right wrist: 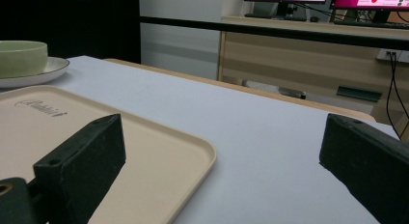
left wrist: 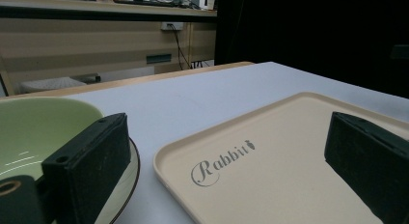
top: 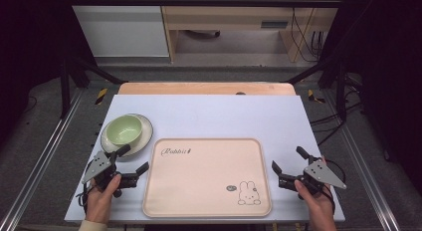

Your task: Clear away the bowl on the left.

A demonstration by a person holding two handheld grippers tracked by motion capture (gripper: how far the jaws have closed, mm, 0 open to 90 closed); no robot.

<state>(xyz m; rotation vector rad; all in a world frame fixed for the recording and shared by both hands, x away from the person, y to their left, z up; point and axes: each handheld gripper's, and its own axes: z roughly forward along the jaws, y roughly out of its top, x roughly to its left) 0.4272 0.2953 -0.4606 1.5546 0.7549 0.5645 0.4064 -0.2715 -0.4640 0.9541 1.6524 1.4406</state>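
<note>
Beige rectangular plastic tray (top: 207,176) lies between my grippers; left gripper (top: 133,159), beside the green bowl (top: 123,129) on its white plate (top: 145,137), and right gripper (top: 287,159) both gape, holding nothing.

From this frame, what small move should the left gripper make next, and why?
Probably ease the left gripper forward toward the plate under the green bowl. Its jaws stand open and empty, one already beside the plate's rim, and the tray next to it lies bare, a likely place for them.
</note>
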